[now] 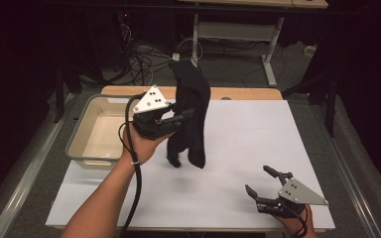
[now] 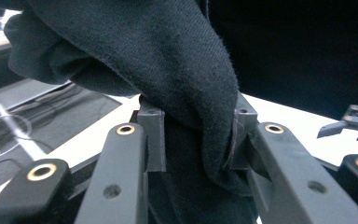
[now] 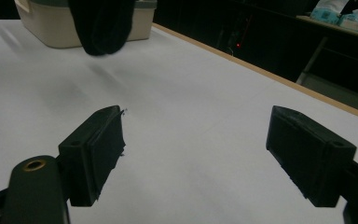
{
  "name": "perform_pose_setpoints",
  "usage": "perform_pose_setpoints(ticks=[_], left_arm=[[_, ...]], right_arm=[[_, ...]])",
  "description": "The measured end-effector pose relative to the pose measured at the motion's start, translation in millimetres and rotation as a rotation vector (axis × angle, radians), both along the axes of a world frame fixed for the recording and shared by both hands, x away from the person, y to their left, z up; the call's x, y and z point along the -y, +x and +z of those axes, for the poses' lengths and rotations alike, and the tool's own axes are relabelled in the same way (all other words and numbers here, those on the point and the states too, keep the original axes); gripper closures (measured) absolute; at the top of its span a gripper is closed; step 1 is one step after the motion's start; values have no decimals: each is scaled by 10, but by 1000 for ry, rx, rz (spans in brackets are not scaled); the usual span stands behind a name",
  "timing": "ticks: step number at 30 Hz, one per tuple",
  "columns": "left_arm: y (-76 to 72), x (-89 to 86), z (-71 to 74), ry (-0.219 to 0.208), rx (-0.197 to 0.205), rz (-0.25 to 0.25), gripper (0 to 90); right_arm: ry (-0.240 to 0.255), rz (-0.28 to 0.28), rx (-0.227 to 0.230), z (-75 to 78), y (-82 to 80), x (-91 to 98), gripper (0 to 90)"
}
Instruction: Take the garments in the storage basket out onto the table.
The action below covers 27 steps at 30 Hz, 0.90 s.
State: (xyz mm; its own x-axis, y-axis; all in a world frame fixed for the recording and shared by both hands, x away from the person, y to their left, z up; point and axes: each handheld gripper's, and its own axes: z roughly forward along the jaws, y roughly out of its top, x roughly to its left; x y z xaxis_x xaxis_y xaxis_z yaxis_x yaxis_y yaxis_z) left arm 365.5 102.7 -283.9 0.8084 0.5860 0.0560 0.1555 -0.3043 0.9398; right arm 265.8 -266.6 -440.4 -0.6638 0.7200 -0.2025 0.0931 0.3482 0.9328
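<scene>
Black cloth (image 1: 191, 106) is pinched in my left tool (image 1: 181, 118) and hangs above the white desk (image 1: 258, 148), just beside the beige tub (image 1: 92, 130). My right tool (image 1: 263, 186) sits low on the desk, jaws wide, nothing between them.

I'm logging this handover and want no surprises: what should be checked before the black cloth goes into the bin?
1. Left claw clamped on the black cloth: ok, fabric is pinched between both pads.
2. Cloth lifted off the white tabletop: cannot tell, its lower ends hang very near the surface.
3. Beige bin free of contents: ok, its inside looks bare.
4. Cloth over the bin: not ok, it hangs beside the bin, over the tabletop.
5. Right claw out of the way: ok, open and holding nothing near the table's near edge.
</scene>
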Motion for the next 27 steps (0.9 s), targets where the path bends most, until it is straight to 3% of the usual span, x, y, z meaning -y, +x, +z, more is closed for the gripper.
perform_pose_setpoints(ticks=[7, 12, 15, 27], left_arm=[[-7, 331, -211, 28, -37, -76, 654], [19, 456, -344, 65, -52, -88, 652], [75, 537, -480, 73, -83, -101, 651], [243, 740, -811, 138, -132, -96, 648]], right_arm=[[3, -4, 1, 5, -7, 14, 194], [2, -6, 4, 8, -10, 20, 194], [3, -7, 4, 9, -13, 23, 194], [-8, -1, 8, 7, -15, 13, 194]])
